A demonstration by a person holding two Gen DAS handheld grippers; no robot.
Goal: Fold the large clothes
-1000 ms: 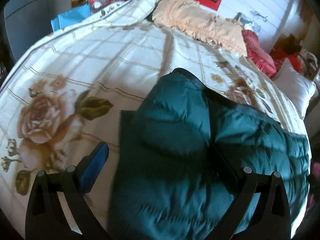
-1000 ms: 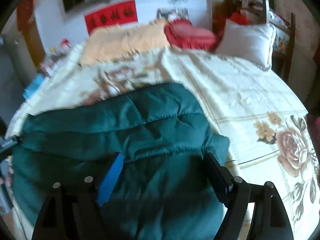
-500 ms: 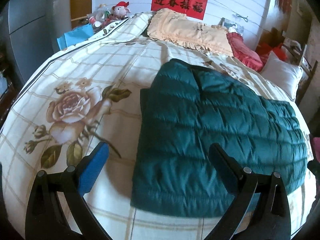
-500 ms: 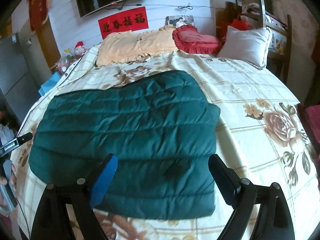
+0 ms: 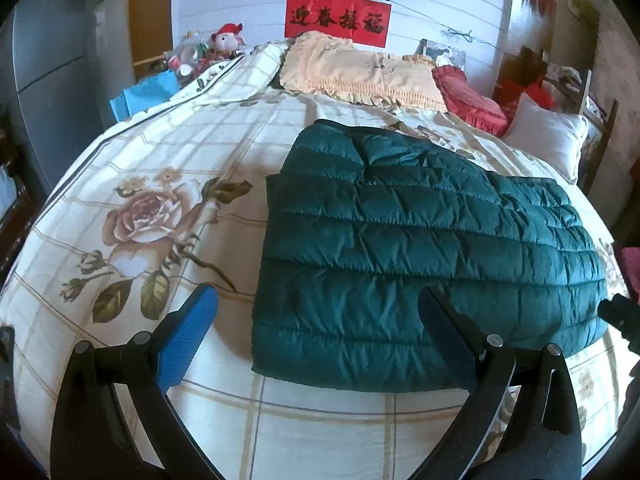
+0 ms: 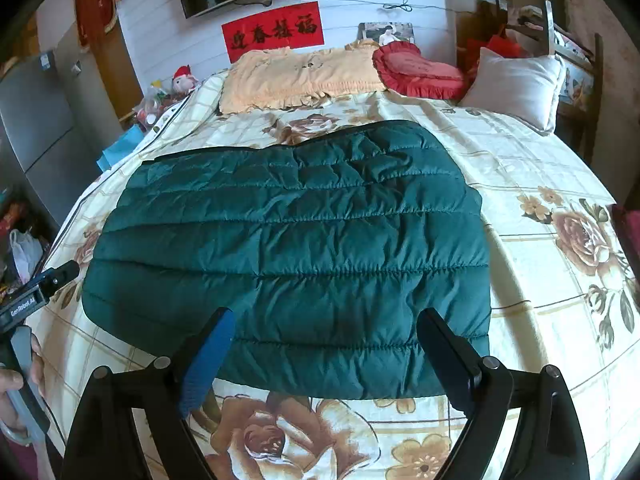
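A dark green quilted puffer jacket (image 5: 420, 248) lies folded flat into a rough rectangle on the floral bedspread (image 5: 160, 168); it also shows in the right wrist view (image 6: 304, 240). My left gripper (image 5: 320, 312) is open and empty, held above the bed near the jacket's near left corner. My right gripper (image 6: 324, 328) is open and empty, held above the jacket's near edge. The left gripper's body shows at the left edge of the right wrist view (image 6: 36, 292).
A peach pillow (image 5: 360, 72), a red cushion (image 5: 468, 100) and a white pillow (image 5: 548, 140) lie at the head of the bed. A blue bag (image 5: 148, 92) and toys stand at the far left. A chair (image 6: 576, 48) stands at the right.
Both grippers have pulled back and up from the jacket, away from its surface. The jacket now lies flat and whole in view, released.
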